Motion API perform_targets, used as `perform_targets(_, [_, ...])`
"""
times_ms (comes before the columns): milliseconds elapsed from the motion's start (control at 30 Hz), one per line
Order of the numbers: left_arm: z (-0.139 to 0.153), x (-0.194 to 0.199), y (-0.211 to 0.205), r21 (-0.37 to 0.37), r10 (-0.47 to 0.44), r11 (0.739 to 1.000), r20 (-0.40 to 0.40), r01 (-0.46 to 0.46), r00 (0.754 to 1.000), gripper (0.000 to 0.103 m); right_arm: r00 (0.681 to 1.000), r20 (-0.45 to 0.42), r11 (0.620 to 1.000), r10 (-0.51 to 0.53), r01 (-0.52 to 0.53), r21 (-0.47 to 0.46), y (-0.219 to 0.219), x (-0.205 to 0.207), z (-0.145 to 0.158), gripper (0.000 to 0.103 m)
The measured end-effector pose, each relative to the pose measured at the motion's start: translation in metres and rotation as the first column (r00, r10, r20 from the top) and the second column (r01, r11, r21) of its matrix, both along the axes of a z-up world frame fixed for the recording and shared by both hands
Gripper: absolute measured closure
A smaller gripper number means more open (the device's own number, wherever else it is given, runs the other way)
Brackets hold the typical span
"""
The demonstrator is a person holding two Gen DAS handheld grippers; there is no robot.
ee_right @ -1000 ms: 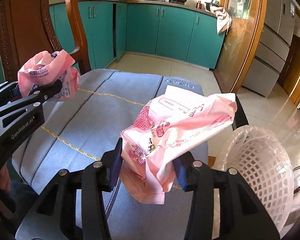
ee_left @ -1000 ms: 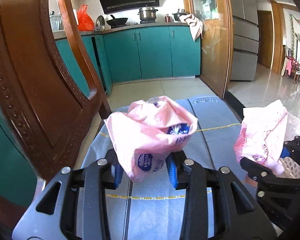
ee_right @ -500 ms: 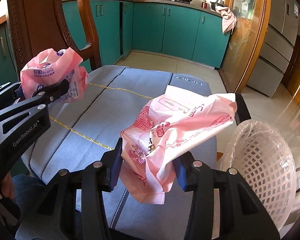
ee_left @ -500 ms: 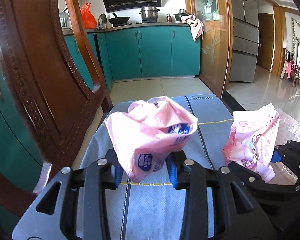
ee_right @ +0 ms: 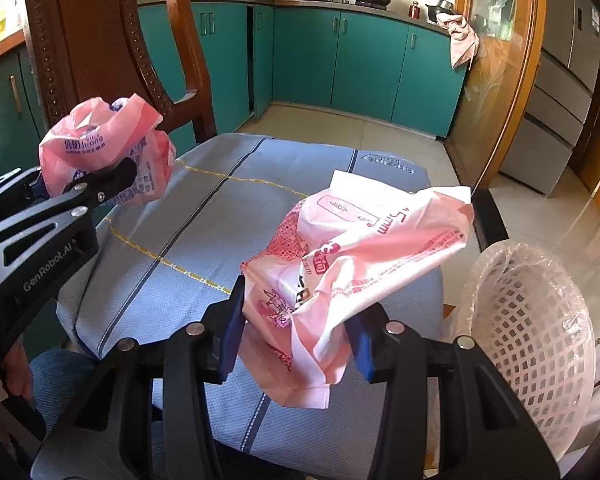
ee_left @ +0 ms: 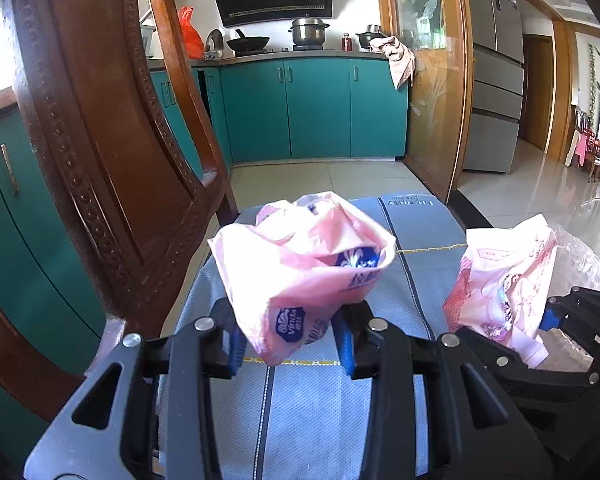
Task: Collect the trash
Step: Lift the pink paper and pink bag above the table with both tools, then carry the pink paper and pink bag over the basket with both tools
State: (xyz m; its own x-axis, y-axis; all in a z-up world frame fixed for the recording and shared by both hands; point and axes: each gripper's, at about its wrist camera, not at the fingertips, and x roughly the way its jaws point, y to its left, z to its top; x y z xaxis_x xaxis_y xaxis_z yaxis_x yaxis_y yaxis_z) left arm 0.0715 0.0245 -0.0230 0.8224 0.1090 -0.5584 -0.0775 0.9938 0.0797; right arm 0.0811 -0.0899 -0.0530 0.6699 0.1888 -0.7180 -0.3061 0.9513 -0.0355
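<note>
My left gripper is shut on a crumpled pink wrapper with blue print and holds it above the blue-grey tablecloth. The right wrist view shows the same left gripper and its wrapper at the left. My right gripper is shut on a bigger pink-and-white wrapper, lifted over the cloth's right part. In the left wrist view, this right gripper and its wrapper are at the right edge. A white mesh basket lined with a clear bag stands just right of the right gripper.
A carved wooden chair back rises close on the left of the table; it is also in the right wrist view. Teal kitchen cabinets and a tiled floor lie beyond. A person's hand is at the lower left.
The left gripper has drifted a little sideways over the table with its wrapper still held. The right gripper has stayed put, its grip unchanged.
</note>
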Motion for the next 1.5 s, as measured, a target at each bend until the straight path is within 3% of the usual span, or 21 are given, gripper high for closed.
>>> perform_targets(333, [0.004, -0.005, 0.000, -0.007, 0.002, 1.000, 0.005, -0.002, 1.000, 0.066, 0.999, 0.043, 1.000, -0.026, 0.026, 0.012, -0.012, -0.005, 0.016, 0.057])
perform_targets(1033, [0.024, -0.016, -0.040, 0.011, -0.062, 0.998, 0.042, 0.061, 0.997, 0.066, 0.979, 0.157, 0.991, -0.133, 0.130, 0.033, -0.072, -0.026, 0.052, 0.057])
perform_targets(1333, [0.028, -0.009, -0.107, -0.010, -0.213, 0.977, 0.030, 0.214, 0.977, 0.066, 0.943, 0.176, 0.960, -0.281, 0.278, 0.045, -0.151, -0.043, 0.056, 0.057])
perform_targets(1500, [0.017, 0.005, -0.169, -0.062, -0.380, 0.924, -0.014, 0.378, 0.925, 0.066, 0.911, 0.168, 0.926, -0.377, 0.374, 0.050, -0.204, -0.059, 0.052, 0.057])
